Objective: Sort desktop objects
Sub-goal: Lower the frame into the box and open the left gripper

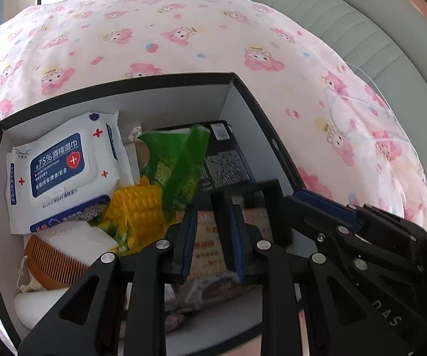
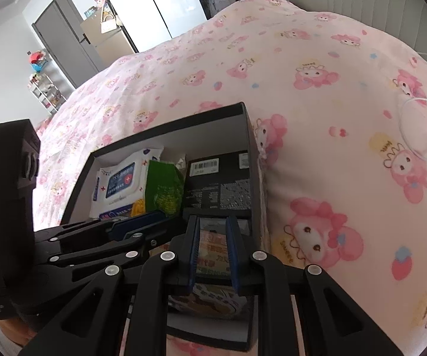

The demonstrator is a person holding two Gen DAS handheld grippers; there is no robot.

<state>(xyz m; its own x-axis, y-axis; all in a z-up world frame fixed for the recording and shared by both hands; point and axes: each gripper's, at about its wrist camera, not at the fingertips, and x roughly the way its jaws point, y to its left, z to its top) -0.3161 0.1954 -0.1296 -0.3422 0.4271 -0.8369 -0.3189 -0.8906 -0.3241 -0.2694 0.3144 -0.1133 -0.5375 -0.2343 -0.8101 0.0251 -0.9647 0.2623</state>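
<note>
two grippers low over the box (image 1: 166, 86): left gripper (image 1: 212, 237) and right gripper (image 2: 212, 250) both nearly closed, nothing pinched, poised above an orange packet (image 1: 213, 237) at the near right. already boxed: wipes pack (image 1: 62, 166) far left, corn bag (image 1: 154, 190) centre, black carton (image 1: 228, 160) far right, comb (image 1: 53, 264) near left. probably close to finished; nothing loose visible on the pink bedspread (image 1: 183, 29).

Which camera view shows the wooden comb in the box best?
The left wrist view. There the wooden comb lies in the near left corner of the box, below the wipes pack, teeth visible. In the right wrist view it cannot be seen.
</note>
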